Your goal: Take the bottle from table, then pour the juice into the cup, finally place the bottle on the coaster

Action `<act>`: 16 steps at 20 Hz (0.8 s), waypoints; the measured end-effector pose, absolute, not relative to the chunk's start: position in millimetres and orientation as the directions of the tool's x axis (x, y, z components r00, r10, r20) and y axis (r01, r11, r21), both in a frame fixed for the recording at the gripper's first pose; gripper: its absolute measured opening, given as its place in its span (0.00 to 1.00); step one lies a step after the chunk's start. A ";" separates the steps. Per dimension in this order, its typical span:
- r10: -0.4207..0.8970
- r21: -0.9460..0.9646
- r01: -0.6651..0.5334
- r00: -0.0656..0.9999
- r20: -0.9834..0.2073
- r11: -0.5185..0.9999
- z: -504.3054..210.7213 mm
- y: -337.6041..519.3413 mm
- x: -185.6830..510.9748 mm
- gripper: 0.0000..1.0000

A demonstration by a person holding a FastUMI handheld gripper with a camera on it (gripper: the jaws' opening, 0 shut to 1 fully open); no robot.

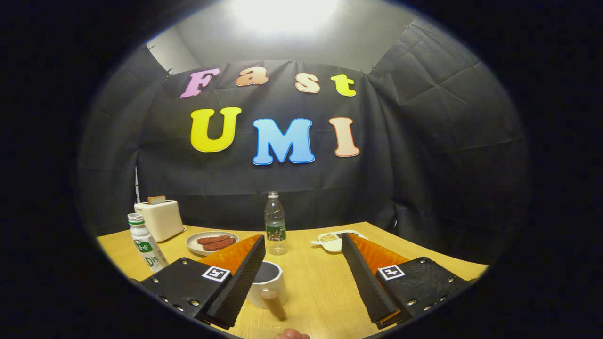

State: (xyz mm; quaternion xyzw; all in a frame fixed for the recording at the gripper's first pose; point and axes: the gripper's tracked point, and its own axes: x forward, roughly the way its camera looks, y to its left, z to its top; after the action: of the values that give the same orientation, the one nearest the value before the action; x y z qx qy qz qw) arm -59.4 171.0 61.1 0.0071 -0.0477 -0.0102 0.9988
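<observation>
A: Looking ahead, where is the bottle (pixel 275 223)?
B: Upright on the wooden table (pixel 315 282), straight beyond the gripper (pixel 304 278), its long axis vertical.
A: Fingers?
B: Spread wide, holding nothing; the white cup (pixel 268 282) sits by the left 1.
A: Surroundings?
B: A toaster (pixel 159 219) and sausage plate (pixel 212 242) stand farther left.

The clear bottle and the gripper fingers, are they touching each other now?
Apart. In the gripper view the clear bottle stands on the table well beyond the open fingers, with bare wood between them.
</observation>
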 end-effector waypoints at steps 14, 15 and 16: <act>0.262 0.011 -0.264 0.961 0.085 0.964 40.9 342.4 -91.2 0.99; 0.277 0.017 -0.279 0.957 0.084 0.960 39.7 352.2 -92.9 0.98; 0.288 0.019 -0.291 0.954 0.082 0.957 37.1 361.1 -94.2 0.99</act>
State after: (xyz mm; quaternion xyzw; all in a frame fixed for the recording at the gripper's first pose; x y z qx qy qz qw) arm -94.2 361.1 37.1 0.0154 -0.0393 0.1464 0.9883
